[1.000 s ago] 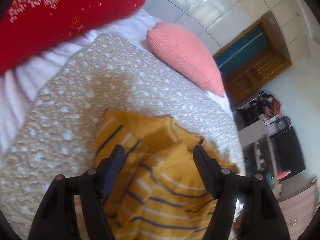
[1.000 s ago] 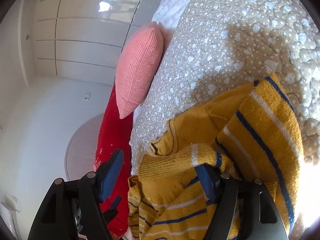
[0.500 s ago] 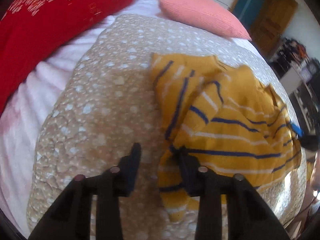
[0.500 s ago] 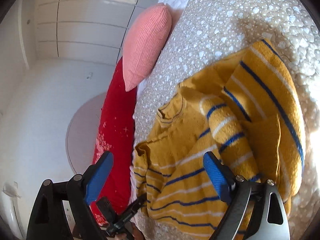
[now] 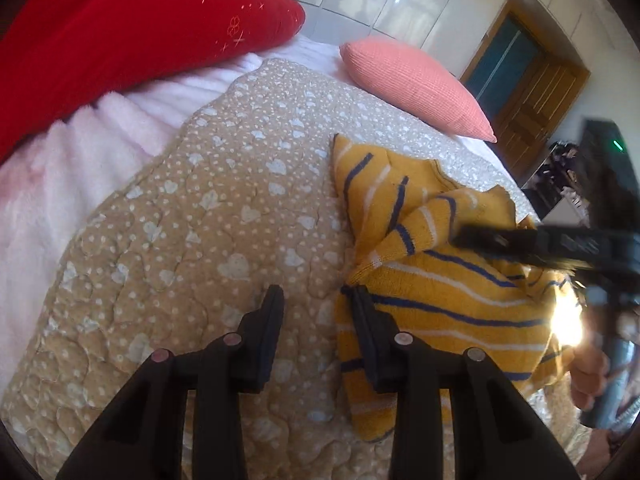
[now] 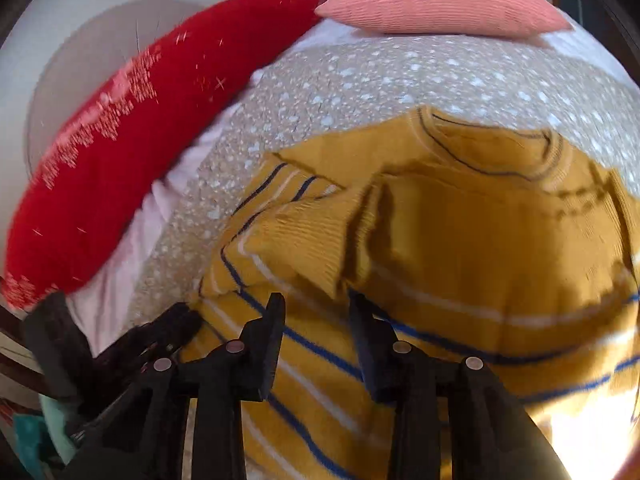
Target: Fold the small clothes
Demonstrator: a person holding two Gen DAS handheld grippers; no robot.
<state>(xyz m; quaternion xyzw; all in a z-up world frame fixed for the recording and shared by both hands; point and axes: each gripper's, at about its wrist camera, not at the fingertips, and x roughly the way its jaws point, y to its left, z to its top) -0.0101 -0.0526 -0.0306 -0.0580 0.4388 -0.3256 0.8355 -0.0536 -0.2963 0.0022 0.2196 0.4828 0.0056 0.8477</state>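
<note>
Lying rumpled on the quilt [image 5: 192, 216], the striped knit sweater [image 5: 448, 304] looks soft, light — best pinched at the hem; both the left gripper [image 5: 316, 300] and right gripper [image 6: 316, 300] stand open, holding nothing.

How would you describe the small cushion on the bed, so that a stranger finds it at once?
Start from the beige quilt with white hearts that covers the bed. At its far edge, beyond the yellow striped sweater, lies the salmon-pink ribbed cushion. Unlike the big red pillow beside it, it is plain and paler.

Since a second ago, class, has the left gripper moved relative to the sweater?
Yes. The left gripper has shifted off the sweater to its left edge, over the quilt.
</note>
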